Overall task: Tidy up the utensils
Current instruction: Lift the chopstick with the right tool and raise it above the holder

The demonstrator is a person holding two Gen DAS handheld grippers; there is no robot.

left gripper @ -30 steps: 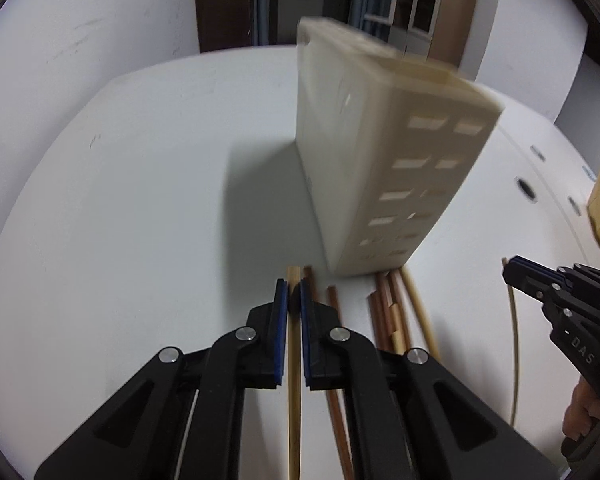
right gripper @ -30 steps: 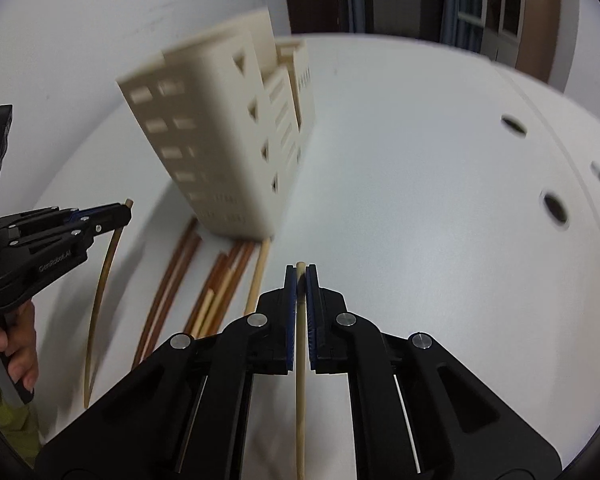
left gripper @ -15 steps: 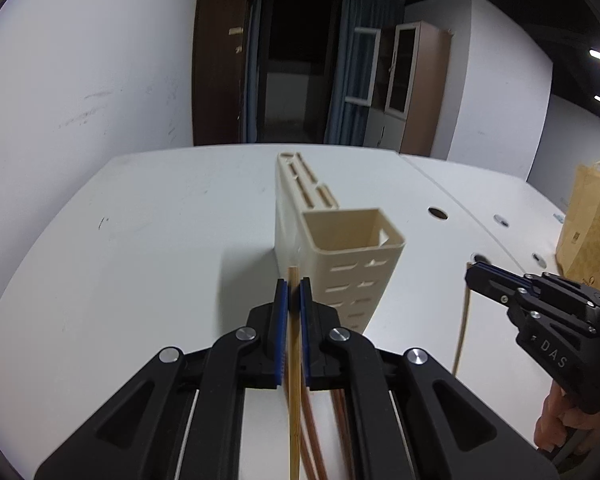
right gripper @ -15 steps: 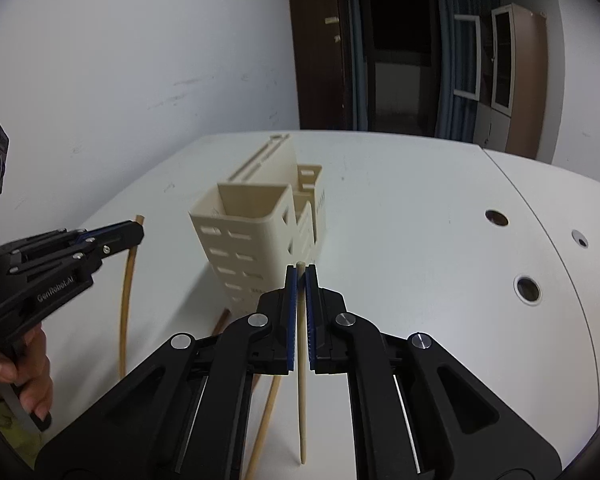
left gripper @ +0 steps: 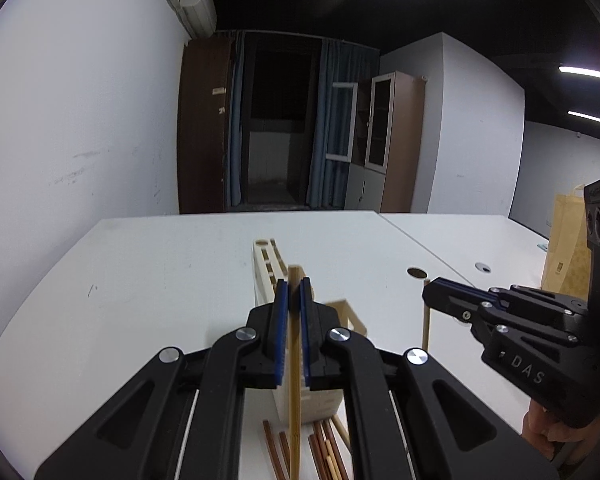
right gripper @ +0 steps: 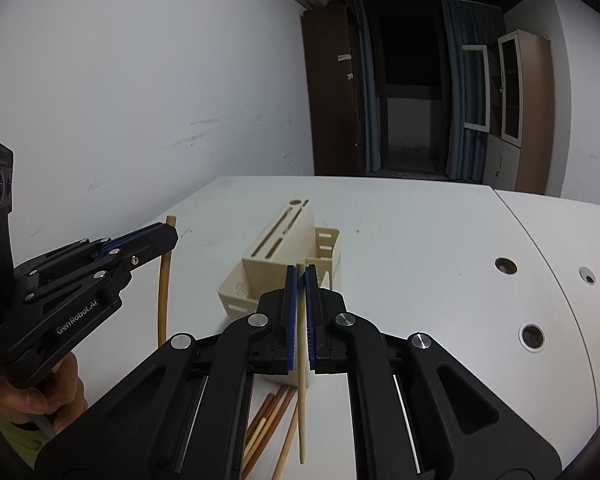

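Utensil holder [right gripper: 284,276] blocks straight ahead (loose chopsticks [right gripper: 266,420] below); table [right gripper: 420,240] right open.

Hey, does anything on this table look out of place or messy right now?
Yes. Loose chopsticks lie scattered on the white table in front of the cream utensil holder instead of standing inside it. Nothing looks broken or spilled.

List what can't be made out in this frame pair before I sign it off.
- Left wrist view: most of the cream holder is hidden behind the left gripper.
- Both views: the count of loose chopsticks is unreadable; gripper bodies cover them and the bottom edge cuts them off.
- Right wrist view: the holder's open bin floor is hidden by its front wall.
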